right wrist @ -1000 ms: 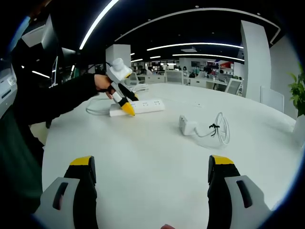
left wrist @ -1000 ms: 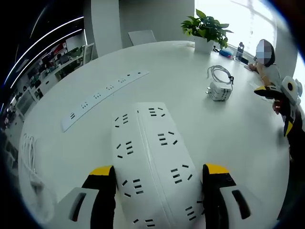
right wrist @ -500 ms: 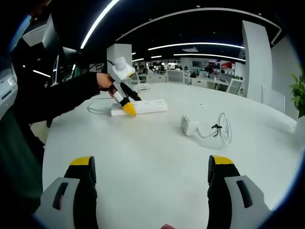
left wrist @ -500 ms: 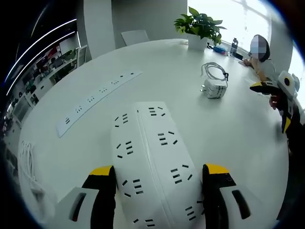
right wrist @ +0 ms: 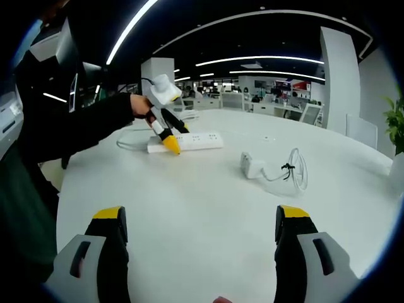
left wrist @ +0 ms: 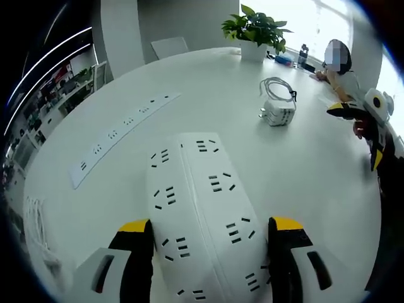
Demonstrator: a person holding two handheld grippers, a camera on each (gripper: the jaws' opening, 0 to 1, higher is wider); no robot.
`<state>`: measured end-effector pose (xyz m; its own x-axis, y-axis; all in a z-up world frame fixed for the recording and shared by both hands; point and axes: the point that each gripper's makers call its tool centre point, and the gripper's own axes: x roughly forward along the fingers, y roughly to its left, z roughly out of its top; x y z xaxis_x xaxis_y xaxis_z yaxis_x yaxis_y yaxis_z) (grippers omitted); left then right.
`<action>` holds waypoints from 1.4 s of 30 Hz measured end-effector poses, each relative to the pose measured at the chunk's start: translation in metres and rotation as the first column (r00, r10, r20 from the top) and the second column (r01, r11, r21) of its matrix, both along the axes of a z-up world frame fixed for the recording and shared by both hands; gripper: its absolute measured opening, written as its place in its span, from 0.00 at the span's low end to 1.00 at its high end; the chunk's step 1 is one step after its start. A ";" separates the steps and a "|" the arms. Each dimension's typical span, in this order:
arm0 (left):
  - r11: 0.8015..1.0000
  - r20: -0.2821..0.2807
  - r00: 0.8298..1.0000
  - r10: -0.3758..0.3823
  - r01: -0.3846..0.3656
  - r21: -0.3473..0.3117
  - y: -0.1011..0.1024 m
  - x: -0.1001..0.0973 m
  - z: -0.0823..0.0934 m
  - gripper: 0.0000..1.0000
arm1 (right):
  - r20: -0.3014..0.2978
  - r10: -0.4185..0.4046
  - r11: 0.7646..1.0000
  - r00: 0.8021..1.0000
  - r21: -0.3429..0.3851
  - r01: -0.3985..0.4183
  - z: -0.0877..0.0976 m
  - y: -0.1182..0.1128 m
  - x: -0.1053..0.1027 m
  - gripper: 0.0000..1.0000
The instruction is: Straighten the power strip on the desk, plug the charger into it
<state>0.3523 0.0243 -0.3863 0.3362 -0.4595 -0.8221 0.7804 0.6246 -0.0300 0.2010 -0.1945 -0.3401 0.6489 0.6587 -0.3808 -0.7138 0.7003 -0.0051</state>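
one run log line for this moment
left tool: straddling white plastic power strip | right tool: open, empty | white cube charger: unplugged on white desk

The power strip [left wrist: 202, 214] was white with black socket slots in rows; the charger [left wrist: 278, 115] and its cable were white too — as was the desk [right wrist: 208, 208]. Gripper tips showed yellow on black.
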 end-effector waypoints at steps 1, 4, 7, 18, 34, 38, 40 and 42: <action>1.000 -0.002 1.000 -0.002 0.002 0.001 0.000 0.000 0.000 0.76 | -0.001 0.000 1.000 1.000 -0.001 0.000 0.000 0.000 0.000 0.98; 1.000 -0.008 1.000 -0.011 0.011 0.006 -0.001 -0.001 -0.001 0.76 | -0.002 -0.002 1.000 1.000 -0.001 0.002 -0.001 0.000 0.000 0.98; 1.000 -0.014 1.000 -0.018 0.018 0.008 -0.001 -0.001 -0.001 0.76 | -0.004 -0.003 1.000 1.000 -0.001 0.003 -0.002 -0.001 0.000 0.98; 0.998 -0.026 0.998 -0.053 0.054 0.020 -0.002 -0.002 -0.002 0.76 | -0.006 -0.007 1.000 1.000 -0.004 0.007 -0.002 -0.003 0.000 0.98; 0.995 -0.032 0.995 -0.097 0.098 0.032 -0.003 0.004 -0.001 0.76 | -0.006 -0.007 1.000 1.000 -0.006 0.007 -0.002 -0.001 0.000 0.98; 0.993 -0.033 0.993 -0.109 0.110 0.034 -0.003 0.005 -0.001 0.76 | -0.007 -0.004 1.000 1.000 -0.007 0.004 -0.002 0.000 0.000 0.98; 0.992 -0.034 0.992 -0.118 0.120 0.038 -0.004 0.004 -0.001 0.76 | -0.008 -0.004 1.000 1.000 -0.008 0.004 -0.002 0.001 0.000 0.98; 0.991 -0.037 0.992 -0.124 0.125 0.041 -0.004 0.005 -0.001 0.77 | -0.009 -0.004 1.000 1.000 -0.009 0.004 -0.003 0.001 -0.001 0.98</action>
